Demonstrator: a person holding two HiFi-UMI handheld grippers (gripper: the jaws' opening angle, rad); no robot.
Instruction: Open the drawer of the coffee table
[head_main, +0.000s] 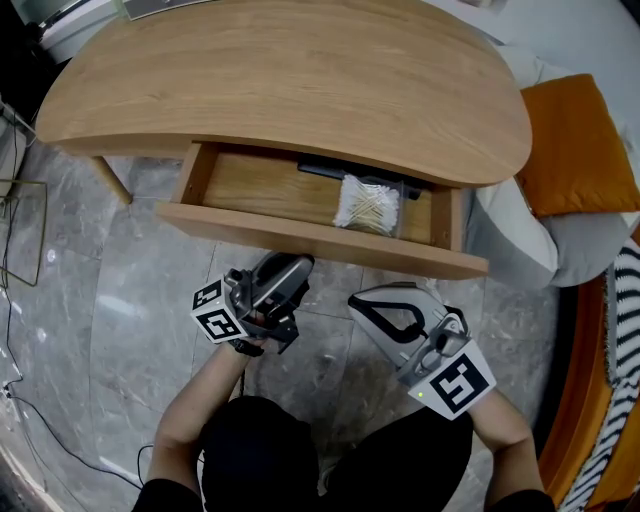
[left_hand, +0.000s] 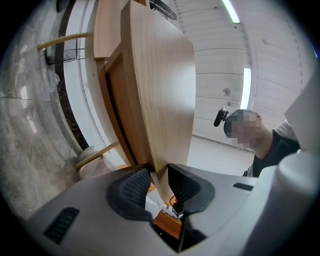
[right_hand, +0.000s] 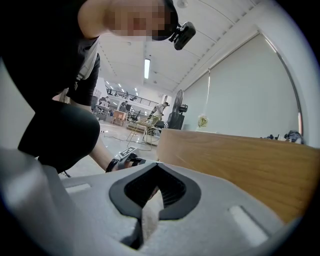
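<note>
The wooden coffee table (head_main: 290, 70) has its drawer (head_main: 320, 240) pulled out. Inside lie a clear box of cotton swabs (head_main: 367, 205) and a black item (head_main: 330, 170). My left gripper (head_main: 290, 262) reaches up to the bottom edge of the drawer front. In the left gripper view the drawer front (left_hand: 160, 90) stands between the pads (left_hand: 134, 187), and the left gripper (left_hand: 159, 182) is shut on it. My right gripper (head_main: 360, 300) hangs below the drawer front, apart from it. In the right gripper view the right gripper (right_hand: 157, 175) is shut and holds nothing, with the drawer front (right_hand: 240, 160) to its right.
An orange cushion (head_main: 575, 140) and a white-and-grey seat (head_main: 520, 230) sit right of the table. A striped fabric (head_main: 625, 320) lies at the far right. A wire frame (head_main: 25, 230) and cables (head_main: 40, 420) are on the marble floor at the left.
</note>
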